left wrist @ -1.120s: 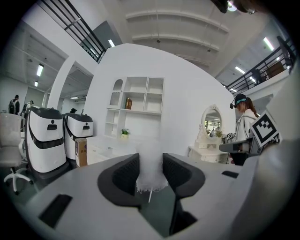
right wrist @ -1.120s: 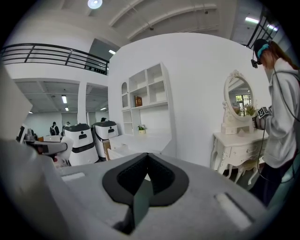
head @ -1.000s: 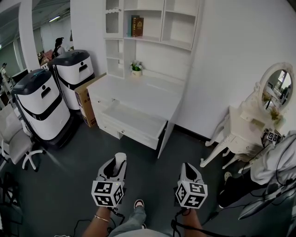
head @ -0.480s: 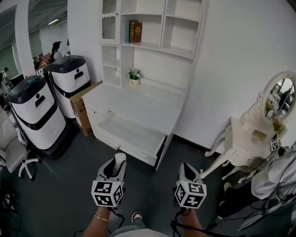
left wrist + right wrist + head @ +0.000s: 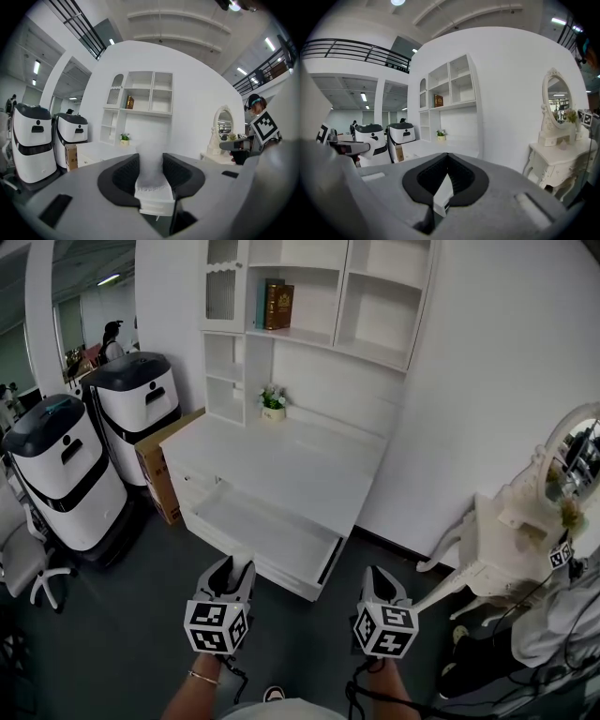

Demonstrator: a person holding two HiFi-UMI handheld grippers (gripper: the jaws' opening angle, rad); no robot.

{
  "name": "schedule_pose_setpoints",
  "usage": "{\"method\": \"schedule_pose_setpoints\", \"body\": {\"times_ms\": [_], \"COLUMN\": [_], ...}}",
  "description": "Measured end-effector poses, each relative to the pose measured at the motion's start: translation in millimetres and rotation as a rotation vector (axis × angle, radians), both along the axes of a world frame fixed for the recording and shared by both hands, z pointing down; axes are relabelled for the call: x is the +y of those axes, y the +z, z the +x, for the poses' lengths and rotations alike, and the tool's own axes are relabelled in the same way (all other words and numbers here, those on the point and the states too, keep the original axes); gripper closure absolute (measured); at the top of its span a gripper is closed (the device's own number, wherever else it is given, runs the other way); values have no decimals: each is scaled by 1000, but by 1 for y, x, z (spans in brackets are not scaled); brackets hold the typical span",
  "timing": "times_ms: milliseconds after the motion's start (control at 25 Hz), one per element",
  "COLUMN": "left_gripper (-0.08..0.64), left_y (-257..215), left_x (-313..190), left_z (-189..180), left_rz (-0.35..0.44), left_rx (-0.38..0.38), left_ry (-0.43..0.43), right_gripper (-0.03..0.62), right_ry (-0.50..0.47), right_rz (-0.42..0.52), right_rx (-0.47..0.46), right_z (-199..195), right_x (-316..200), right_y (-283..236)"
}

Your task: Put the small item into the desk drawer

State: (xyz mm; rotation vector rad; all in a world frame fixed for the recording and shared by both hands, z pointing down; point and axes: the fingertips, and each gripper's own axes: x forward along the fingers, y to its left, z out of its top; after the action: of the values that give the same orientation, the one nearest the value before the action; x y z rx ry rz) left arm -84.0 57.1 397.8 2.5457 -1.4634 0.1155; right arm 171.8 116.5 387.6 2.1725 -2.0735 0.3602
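At the far left an office chair (image 5: 26,568) is cut off by the frame edge; beside it stand two white-and-black machines (image 5: 61,470), and a cardboard box (image 5: 155,460) is half hidden behind the nearer of them; then comes the white desk (image 5: 281,460), its drawer (image 5: 262,532) pulled open towards the camera; the left gripper (image 5: 151,158) is held wide, its pads closed on the small item (image 5: 151,176), a pale thing so blurred that its shape and make cannot be told, and from the head view it is hidden by the gripper body; it is in front of the drawer, apart from it; the right gripper (image 5: 447,154) has its jaws drawn together at the tips with nothing between them; at the far right a white dressing table (image 5: 511,535) carries a mirror (image 5: 579,448) cut by the frame edge.
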Motion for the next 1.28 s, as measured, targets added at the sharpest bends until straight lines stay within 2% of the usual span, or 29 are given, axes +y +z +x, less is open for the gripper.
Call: {"method": "schedule_pose_setpoints", "body": {"times_ms": [200,640,840,1280], "left_gripper": [405,405,404,405], "left_y": [2,27,29,29], "left_x": [-26,-58,-90,-169], "left_z": [-6,-8,0,22], "left_rz": [-6,-76,-74,-80], "left_rx": [9,24,41,12], "left_ry": [-17,-33,-52,-73], "right_gripper": [592,592,592,592], "right_ry": [-3,23,14,-32], "right_rz": [-5,-67,-62,-78], "right_rx": [2,-10,-4,-33], "right_z": [-2,11,21,37], "right_x": [-22,-50,-85,-176], "right_y": [1,23,24,33]}}
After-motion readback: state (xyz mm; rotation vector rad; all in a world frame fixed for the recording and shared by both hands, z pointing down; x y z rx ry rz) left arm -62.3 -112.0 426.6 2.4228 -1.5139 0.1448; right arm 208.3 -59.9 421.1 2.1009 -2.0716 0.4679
